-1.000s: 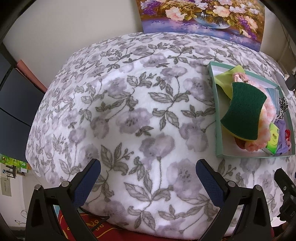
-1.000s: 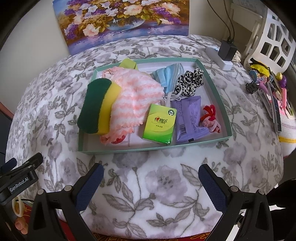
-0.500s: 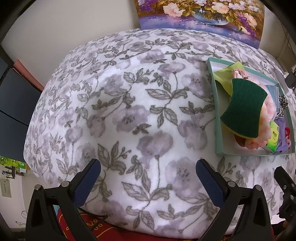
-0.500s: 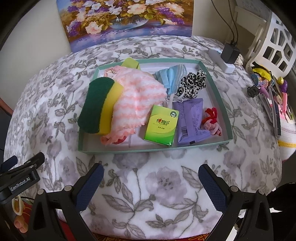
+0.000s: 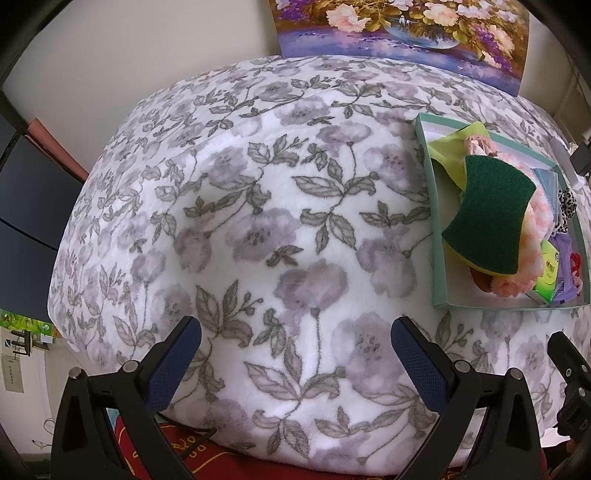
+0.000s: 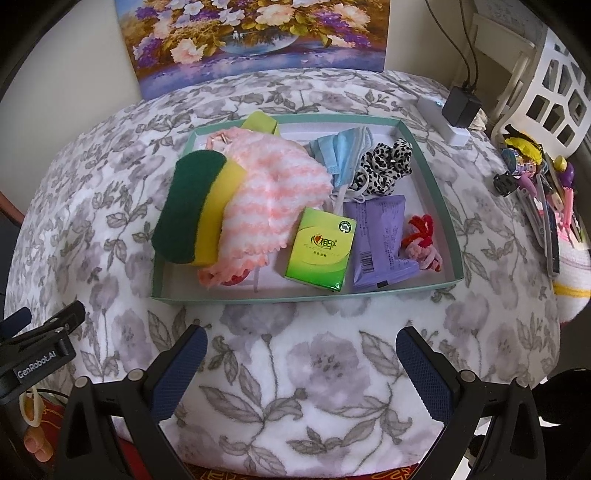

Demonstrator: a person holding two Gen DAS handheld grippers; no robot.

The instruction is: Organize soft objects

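Observation:
A teal tray (image 6: 303,295) sits on the floral blanket. It holds a green-and-yellow sponge (image 6: 192,206), a pink-and-white fluffy cloth (image 6: 269,188), a blue face mask (image 6: 340,151), a leopard scrunchie (image 6: 384,162), a green tissue pack (image 6: 319,253), a purple packet (image 6: 380,240) and a red-and-pink chenille piece (image 6: 423,240). My right gripper (image 6: 301,365) is open and empty, in front of the tray. My left gripper (image 5: 295,354) is open and empty over bare blanket, with the tray (image 5: 432,221) and the sponge (image 5: 487,218) to its right.
A flower painting (image 6: 255,33) leans on the wall behind the table. A power strip with a charger (image 6: 450,110) lies at the back right. Hair clips and small items (image 6: 535,192) lie at the right edge beside a white basket (image 6: 550,96).
Both grippers have moved slightly forward toward the table and tilted down; the tray appears a little nearer. Both stay open and empty. Nothing in the tray has moved.

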